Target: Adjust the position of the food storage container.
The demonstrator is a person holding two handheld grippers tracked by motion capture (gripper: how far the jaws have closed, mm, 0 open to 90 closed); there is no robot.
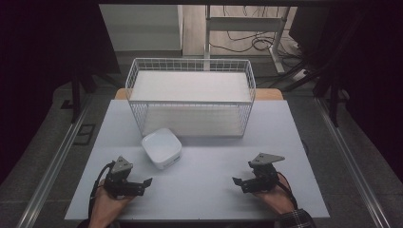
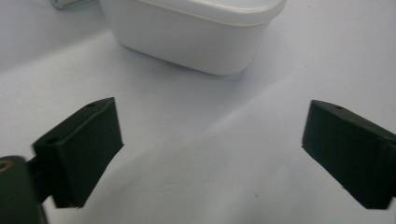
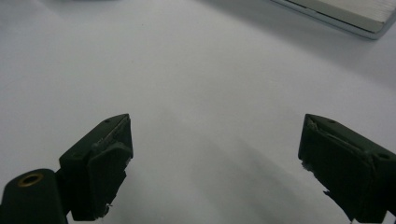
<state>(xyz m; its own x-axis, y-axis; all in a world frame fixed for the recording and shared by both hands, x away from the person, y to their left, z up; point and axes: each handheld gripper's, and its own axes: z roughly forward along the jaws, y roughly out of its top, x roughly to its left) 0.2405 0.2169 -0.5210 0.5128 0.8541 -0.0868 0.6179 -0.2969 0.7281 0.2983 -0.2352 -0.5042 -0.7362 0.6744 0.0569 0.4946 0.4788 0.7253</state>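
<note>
Two grippers low over the table (image 1: 204, 190), and both are spread wide with nothing between the jaws. Left gripper (image 1: 148, 183) sits near the front left, right gripper (image 1: 236, 181) near the front right, each pointing inward toward the other.

Now, the box (image 1: 162, 147): a white, lidded plastic container with rounded corners, resting on the table just in front of the wire basket (image 1: 190, 95), a little left of centre. From the left gripper view the box (image 2: 196, 32) lies straight ahead, near but apart from the jaws. It looks light and rigid, I'd say, with smooth glossy walls that could slip under the pads. Best bet is a pinch across two opposite side walls just under the lid's lip, so that lip acts as a stop. Squeeze too hard and the lid may pop, by my guess.

Surface is a plain pale sheet, smooth and matte. Beyond the table, the room is dim, with grey floor, a white frame and loose cables at the back.
</note>
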